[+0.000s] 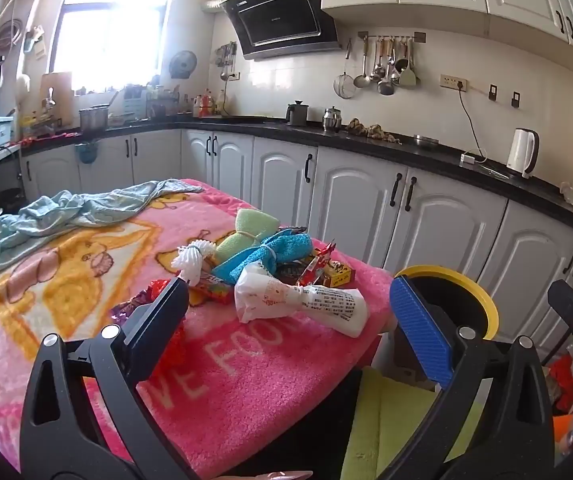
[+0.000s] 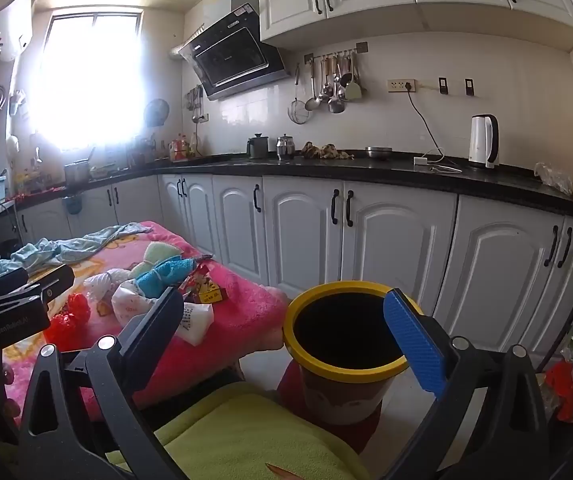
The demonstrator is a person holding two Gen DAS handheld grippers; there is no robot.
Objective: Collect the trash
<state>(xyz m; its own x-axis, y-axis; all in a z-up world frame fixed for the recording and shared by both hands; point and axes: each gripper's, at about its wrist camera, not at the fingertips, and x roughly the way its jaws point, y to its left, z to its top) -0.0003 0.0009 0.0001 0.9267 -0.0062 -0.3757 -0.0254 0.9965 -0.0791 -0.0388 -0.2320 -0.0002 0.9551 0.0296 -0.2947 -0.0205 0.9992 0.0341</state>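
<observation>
The left tongs (image 1: 288, 304) hang released above the near edge of a table (image 1: 270, 392) draped in a pink blanket with yellow cartoon figures, their jaws spread wide with nothing between them. Just beyond the tips lies the pile of trash: a white plastic bag (image 1: 298, 300) printed with red and black text lies closest, with a red and yellow snack box (image 1: 336, 274) and crumpled red wrappers (image 1: 318, 264) behind it, and a shiny red wrapper (image 1: 154, 292) beside the left finger. Mixed into the same heap are a blue cloth (image 1: 270, 254), a green sponge (image 1: 252, 226) and a white mesh scrubber (image 1: 194, 258). A pale blue garment (image 1: 74, 212) sprawls over the far left part of the table. The right tongs (image 2: 284, 324) are likewise released and empty, hovering off the table's right end over a bin with a yellow rim (image 2: 344, 374), whose dark mouth sits between the spread fingers in the right wrist view. The bin stands on the floor just beside the table, near a yellow-green cushion (image 2: 246, 436). White cabinets and a black worktop (image 2: 366, 170) with a white kettle (image 2: 484, 140) run behind.
</observation>
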